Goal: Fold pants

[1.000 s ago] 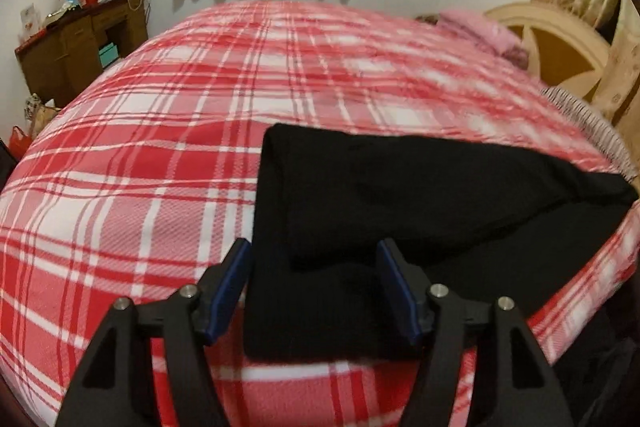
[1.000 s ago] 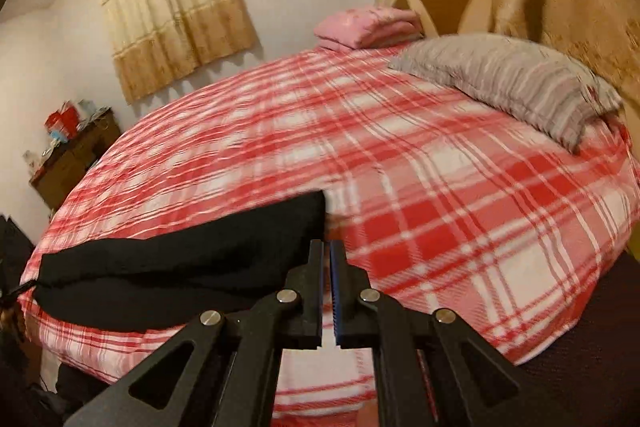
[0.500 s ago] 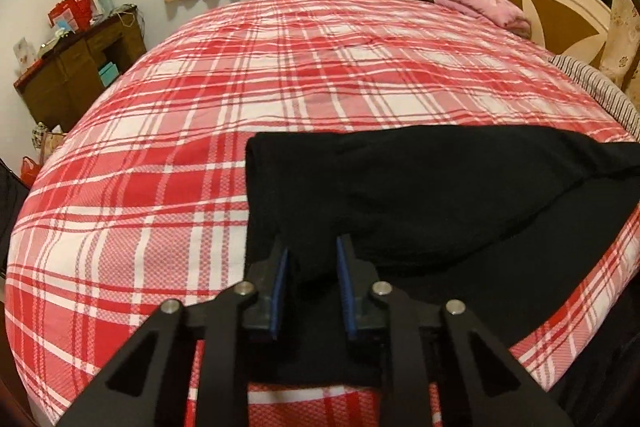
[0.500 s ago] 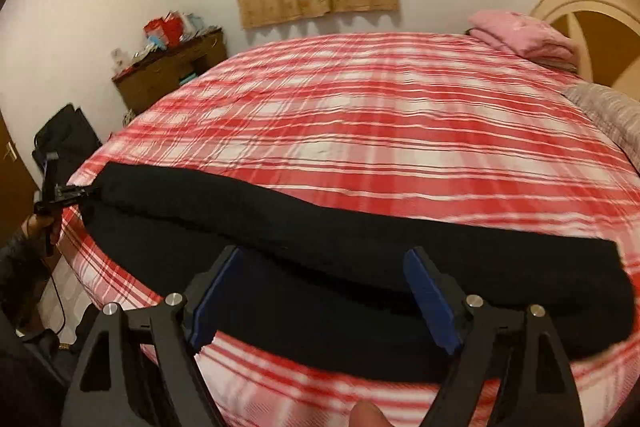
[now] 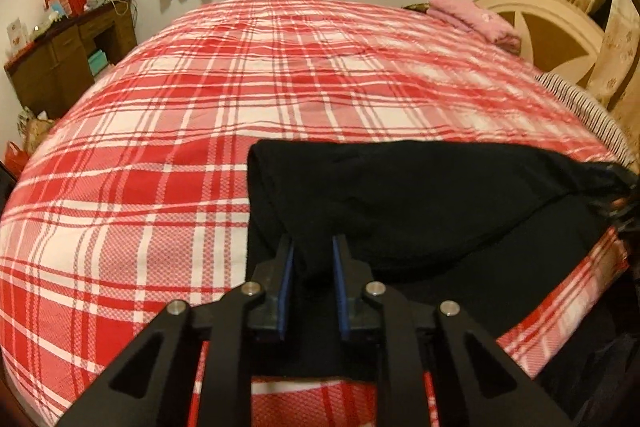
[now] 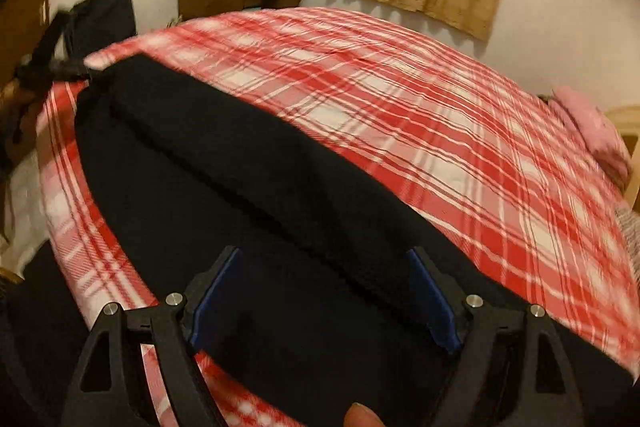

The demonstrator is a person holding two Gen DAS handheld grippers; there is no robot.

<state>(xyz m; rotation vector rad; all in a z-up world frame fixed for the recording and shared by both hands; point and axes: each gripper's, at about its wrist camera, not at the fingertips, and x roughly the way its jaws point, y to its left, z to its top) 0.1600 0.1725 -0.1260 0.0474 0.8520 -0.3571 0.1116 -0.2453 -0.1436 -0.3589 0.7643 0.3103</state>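
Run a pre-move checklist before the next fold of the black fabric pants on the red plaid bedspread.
1. Left gripper on the black fabric pants: jaws closing around a bunched fold; ok.
2. Right gripper open, pants below and between its fingers, not gripped: not ok.
3. Pants lie lengthwise near the edge of the red plaid bedspread: ok.
4. Bedspread beyond the pants bare: ok.
5. Far end of pants flat: cannot tell.

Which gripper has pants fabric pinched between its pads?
The left gripper: its jaws are closing on a fold of the black pants. The right gripper stands wide open over them.
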